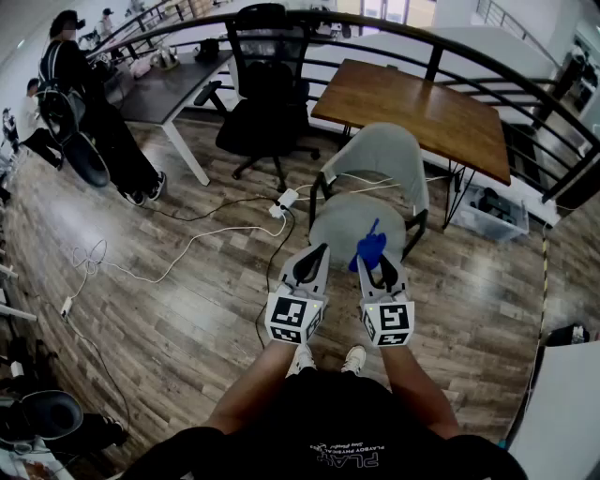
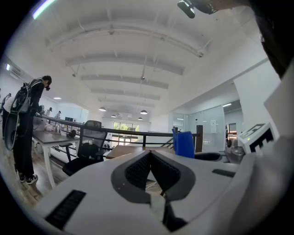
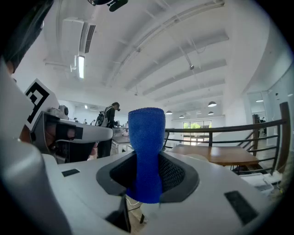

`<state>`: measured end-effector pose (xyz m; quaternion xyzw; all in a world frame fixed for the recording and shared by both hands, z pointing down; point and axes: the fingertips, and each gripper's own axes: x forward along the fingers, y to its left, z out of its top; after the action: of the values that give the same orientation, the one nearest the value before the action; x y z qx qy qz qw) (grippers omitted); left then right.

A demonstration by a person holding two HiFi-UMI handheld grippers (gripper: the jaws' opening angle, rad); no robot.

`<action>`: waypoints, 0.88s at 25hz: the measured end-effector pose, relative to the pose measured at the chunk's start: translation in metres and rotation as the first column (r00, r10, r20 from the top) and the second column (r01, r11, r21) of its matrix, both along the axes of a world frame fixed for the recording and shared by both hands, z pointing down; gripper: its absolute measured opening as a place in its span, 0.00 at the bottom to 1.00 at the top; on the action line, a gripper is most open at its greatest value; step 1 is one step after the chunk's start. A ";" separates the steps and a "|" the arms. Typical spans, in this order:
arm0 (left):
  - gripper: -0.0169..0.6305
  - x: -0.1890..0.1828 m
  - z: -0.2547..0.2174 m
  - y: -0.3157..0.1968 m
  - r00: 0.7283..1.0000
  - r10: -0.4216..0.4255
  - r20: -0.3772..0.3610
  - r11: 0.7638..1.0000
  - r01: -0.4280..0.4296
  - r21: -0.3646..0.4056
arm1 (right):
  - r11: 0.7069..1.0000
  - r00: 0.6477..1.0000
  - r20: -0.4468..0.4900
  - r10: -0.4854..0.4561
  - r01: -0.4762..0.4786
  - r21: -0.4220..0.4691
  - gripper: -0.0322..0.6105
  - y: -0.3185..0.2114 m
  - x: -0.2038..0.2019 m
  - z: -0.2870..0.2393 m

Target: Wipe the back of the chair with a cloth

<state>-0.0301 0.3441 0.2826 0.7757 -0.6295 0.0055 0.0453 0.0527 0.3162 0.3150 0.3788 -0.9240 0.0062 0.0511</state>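
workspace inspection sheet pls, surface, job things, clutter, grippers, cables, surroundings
surface: wood floor, no spill seen
job's things: grey chair stands ahead of the person, seat nearest them; blue cloth is held upright, not on the chair's back
clutter: bin under the table
grippers: left gripper shut, with nothing in it; right gripper shut on the cloth
cables: white and dark cables trail over the floor to a power strip beside the chair
surroundings: black office chair, curved railing, a person standing at far left
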 end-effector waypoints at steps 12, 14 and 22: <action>0.03 -0.041 0.007 0.015 0.999 0.036 -0.025 0.999 -0.036 -0.002 | 1.000 1.000 -0.010 -0.006 0.006 0.024 0.26 0.020 -0.043 -0.001; 0.03 -0.049 0.006 0.016 0.998 0.040 -0.042 0.999 -0.040 0.002 | 1.000 1.000 -0.012 -0.007 0.007 0.023 0.26 0.023 -0.051 -0.002; 0.03 -0.066 0.006 0.018 0.996 0.063 -0.056 0.998 -0.062 0.021 | 0.999 1.000 -0.002 0.023 -0.022 0.034 0.26 0.030 -0.068 -0.004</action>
<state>-0.0962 0.3624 0.2888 0.7951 -0.6035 -0.0211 0.0555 -0.0154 0.3466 0.3112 0.3900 -0.9196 -0.0092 0.0456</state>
